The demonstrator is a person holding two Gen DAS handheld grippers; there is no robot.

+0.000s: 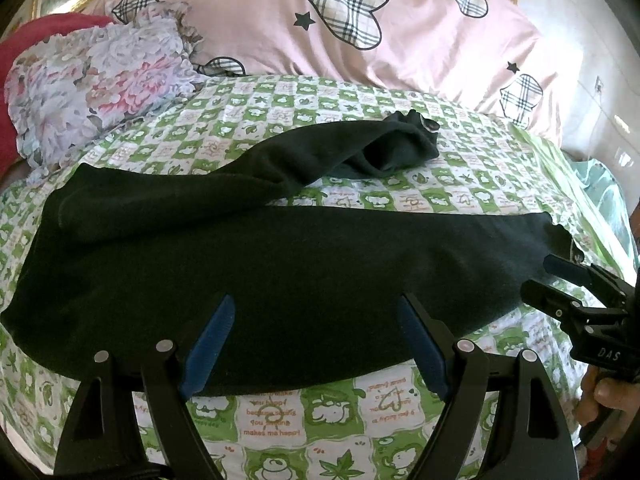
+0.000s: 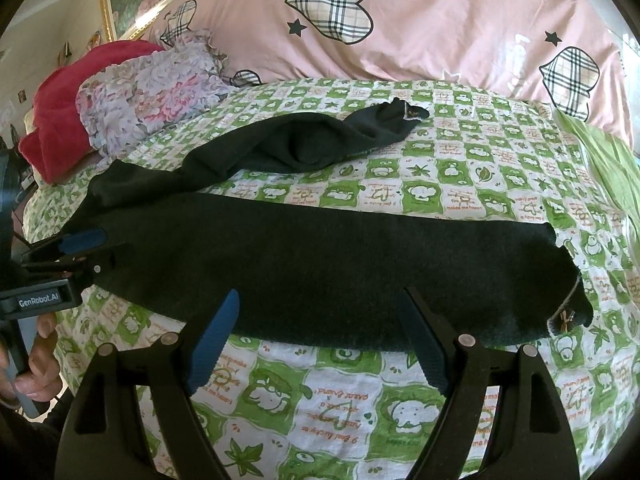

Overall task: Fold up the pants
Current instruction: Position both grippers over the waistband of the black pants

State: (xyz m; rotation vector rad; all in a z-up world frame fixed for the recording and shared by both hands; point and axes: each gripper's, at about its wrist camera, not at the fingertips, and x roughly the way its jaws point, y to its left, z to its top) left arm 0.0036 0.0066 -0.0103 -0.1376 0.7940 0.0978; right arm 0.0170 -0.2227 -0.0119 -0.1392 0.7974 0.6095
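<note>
Black pants: spread flat across green-checked bedsheet
Left gripper: jaws wide, holding nothing
Right gripper: jaws wide, holding nothing

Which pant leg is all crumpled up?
The far leg, nearest the pink duvet, is twisted and bunched. The near leg lies flat and smooth.
</note>
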